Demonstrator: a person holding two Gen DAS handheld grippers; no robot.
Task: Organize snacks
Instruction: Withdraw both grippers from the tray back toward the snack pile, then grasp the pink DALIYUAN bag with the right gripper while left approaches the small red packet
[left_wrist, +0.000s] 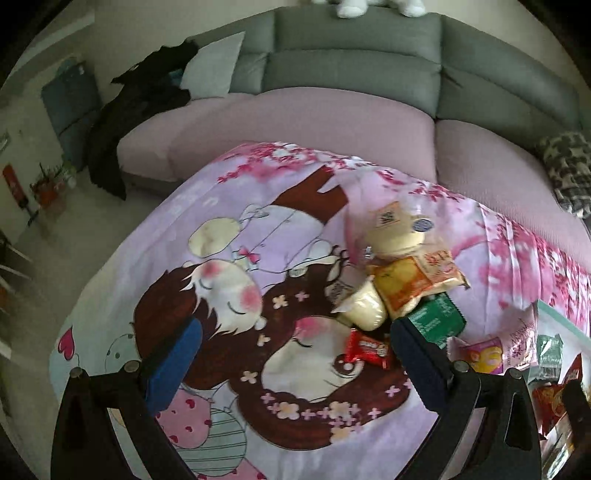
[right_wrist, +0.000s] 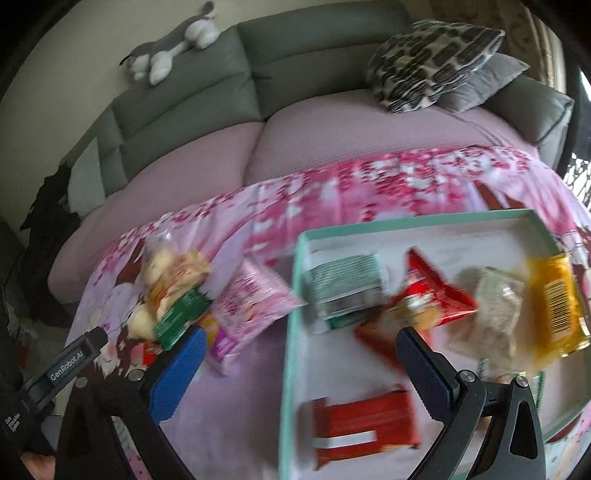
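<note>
A pile of snacks lies on the cartoon-print cloth (left_wrist: 229, 280): a cream bun pack (left_wrist: 397, 230), an orange packet (left_wrist: 410, 282), a green packet (left_wrist: 437, 319), a small red wrapper (left_wrist: 367, 349). My left gripper (left_wrist: 295, 354) is open and empty above the cloth, its right finger near the red wrapper. In the right wrist view a mint-green box (right_wrist: 293, 295) holds several snacks: a green-white packet (right_wrist: 345, 284), red packets (right_wrist: 364, 430), a yellow packet (right_wrist: 556, 302). My right gripper (right_wrist: 299, 363) is open and empty over the box's left wall. A pink packet (right_wrist: 251, 299) lies left of the box.
A sofa with pink seat cover (left_wrist: 295, 122) and grey back (left_wrist: 351, 48) stands behind the cloth. Patterned cushions (right_wrist: 432, 59) and a plush toy (right_wrist: 173, 44) rest on it. Dark clothing (left_wrist: 129, 110) hangs at its left end. The left gripper's body (right_wrist: 70, 365) shows at lower left.
</note>
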